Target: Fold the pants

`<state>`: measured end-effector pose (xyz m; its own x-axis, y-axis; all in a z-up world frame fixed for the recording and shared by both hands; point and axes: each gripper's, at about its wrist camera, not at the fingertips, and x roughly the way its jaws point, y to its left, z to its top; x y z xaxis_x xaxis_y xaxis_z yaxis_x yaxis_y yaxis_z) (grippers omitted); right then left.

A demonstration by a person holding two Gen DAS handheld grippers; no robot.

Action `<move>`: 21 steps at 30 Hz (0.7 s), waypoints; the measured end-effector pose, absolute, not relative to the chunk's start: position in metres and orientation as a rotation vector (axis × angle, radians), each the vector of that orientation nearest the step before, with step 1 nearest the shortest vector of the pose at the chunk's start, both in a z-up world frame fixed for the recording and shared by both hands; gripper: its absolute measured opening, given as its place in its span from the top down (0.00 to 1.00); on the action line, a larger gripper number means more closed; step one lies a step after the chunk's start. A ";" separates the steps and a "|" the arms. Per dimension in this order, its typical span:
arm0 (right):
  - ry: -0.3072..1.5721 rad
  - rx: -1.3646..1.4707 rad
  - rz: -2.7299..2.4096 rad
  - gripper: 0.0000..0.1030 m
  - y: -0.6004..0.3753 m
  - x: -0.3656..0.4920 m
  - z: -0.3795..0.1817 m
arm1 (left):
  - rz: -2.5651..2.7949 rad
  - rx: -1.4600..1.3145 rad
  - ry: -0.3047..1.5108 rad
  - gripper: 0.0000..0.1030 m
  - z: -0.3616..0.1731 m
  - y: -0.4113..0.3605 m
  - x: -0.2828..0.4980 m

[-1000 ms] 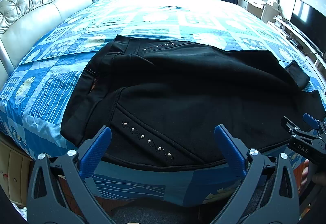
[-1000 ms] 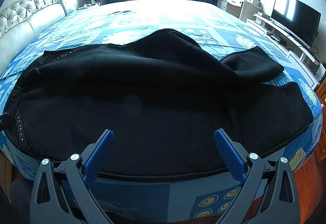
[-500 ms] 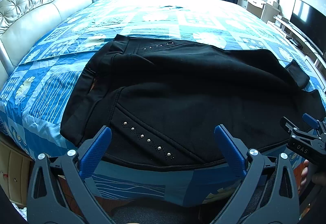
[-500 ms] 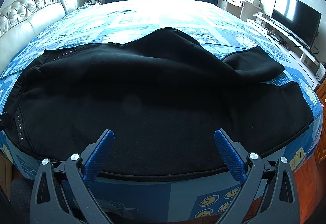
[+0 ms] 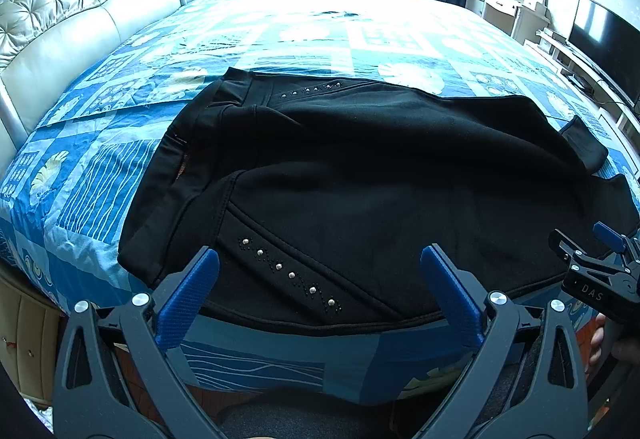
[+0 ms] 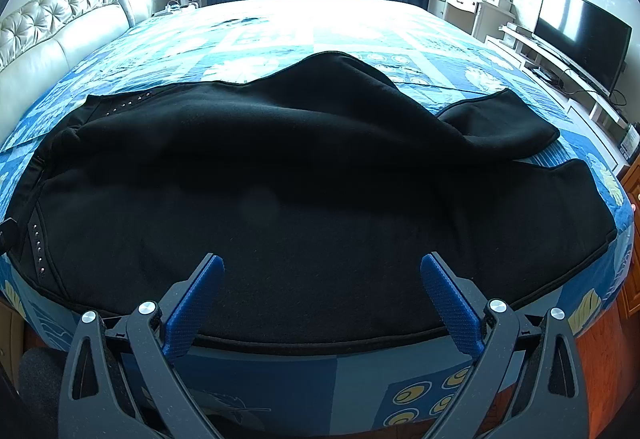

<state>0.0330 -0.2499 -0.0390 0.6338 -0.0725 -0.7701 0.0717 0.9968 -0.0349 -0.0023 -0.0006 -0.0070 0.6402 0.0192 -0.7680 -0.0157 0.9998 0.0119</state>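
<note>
The black pants [image 5: 360, 179] lie spread along the near edge of the bed [image 5: 320, 35], on its blue patchwork bedspread. Their waistband end points toward the tufted cream headboard [image 5: 80, 23], and the leg ends reach toward the side where the television [image 6: 580, 35] stands. A row of small silver studs [image 5: 288, 273] runs slantwise over the fabric at the waist end, and a second, shorter row sits farther from the edge. One leg is rumpled, and its cuff [image 6: 500, 123] lies folded over on the bedspread, away from the bed's edge.

The left gripper [image 5: 319, 271] hangs just off the bed's edge at the waist end, its blue fingers [image 5: 188, 299] set wide apart with nothing between them, the studded seam right ahead. The right gripper [image 6: 322, 279] hangs off the same edge farther along the legs, its fingers [image 6: 450, 303] likewise wide apart and empty, tips over the dark cloth near the hem line. From the left wrist view the right gripper [image 5: 600, 271] shows at the pants' far end.
</note>
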 end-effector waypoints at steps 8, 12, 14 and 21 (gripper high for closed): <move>0.883 0.001 -0.076 0.05 -0.246 0.032 -0.042 | 0.015 0.006 0.881 0.02 -0.009 -0.002 -0.002; 0.883 0.007 -0.075 0.05 -0.246 0.030 -0.042 | 0.015 0.006 0.879 0.02 -0.009 -0.002 -0.002; 0.883 0.006 -0.064 0.05 -0.246 0.031 -0.041 | 0.017 0.014 0.874 0.02 -0.009 -0.001 -0.002; 0.841 0.022 0.169 0.05 -0.247 0.051 -0.001 | -0.112 -0.087 0.865 0.02 0.016 0.037 0.017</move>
<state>0.0510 -0.2465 -0.0010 0.6539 0.1580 -0.7399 -0.1406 0.9863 0.0864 0.0165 0.0367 0.0159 0.6432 -0.1331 -0.7540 0.0629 0.9906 -0.1212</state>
